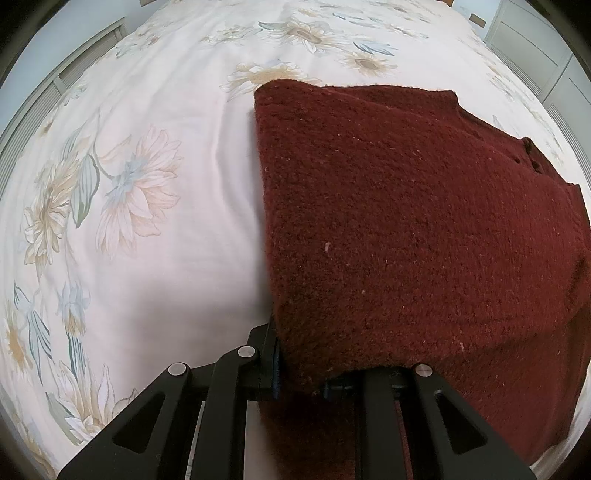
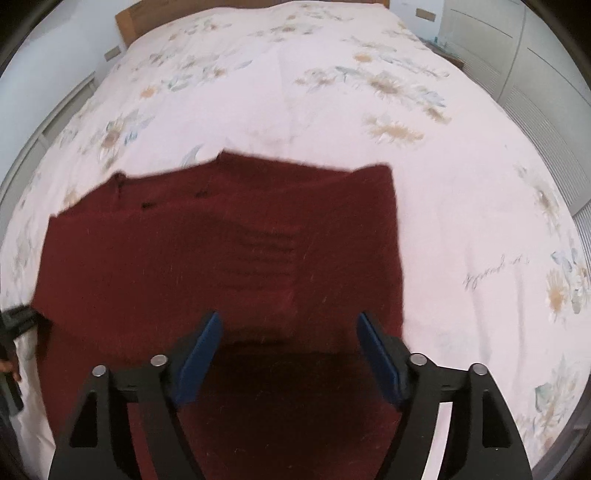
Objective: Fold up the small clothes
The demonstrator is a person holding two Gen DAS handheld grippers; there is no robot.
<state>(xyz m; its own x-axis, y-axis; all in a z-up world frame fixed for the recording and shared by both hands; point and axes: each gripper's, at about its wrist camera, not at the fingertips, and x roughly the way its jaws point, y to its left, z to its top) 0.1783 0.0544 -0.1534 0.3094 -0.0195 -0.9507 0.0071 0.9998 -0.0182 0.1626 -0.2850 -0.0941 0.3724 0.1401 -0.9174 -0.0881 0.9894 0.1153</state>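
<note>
A dark red knitted sweater (image 1: 406, 221) lies on the floral bedsheet (image 1: 155, 258). My left gripper (image 1: 299, 387) is shut on the sweater's near left corner, and the knit drapes over its fingers and hides the tips. In the right wrist view the sweater (image 2: 221, 258) lies spread out with its far part folded over. My right gripper (image 2: 290, 354) is open and empty, with its blue pads (image 2: 199, 354) just above the sweater's near right part. The left gripper (image 2: 18, 321) shows at the left edge, at the sweater's corner.
The bedsheet (image 2: 461, 221) spreads wide to the far side and to both sides of the sweater. A wooden headboard (image 2: 129, 18) stands at the far end. Pale cupboards (image 2: 517, 66) run along the right, and a slatted unit (image 1: 55, 92) along the left.
</note>
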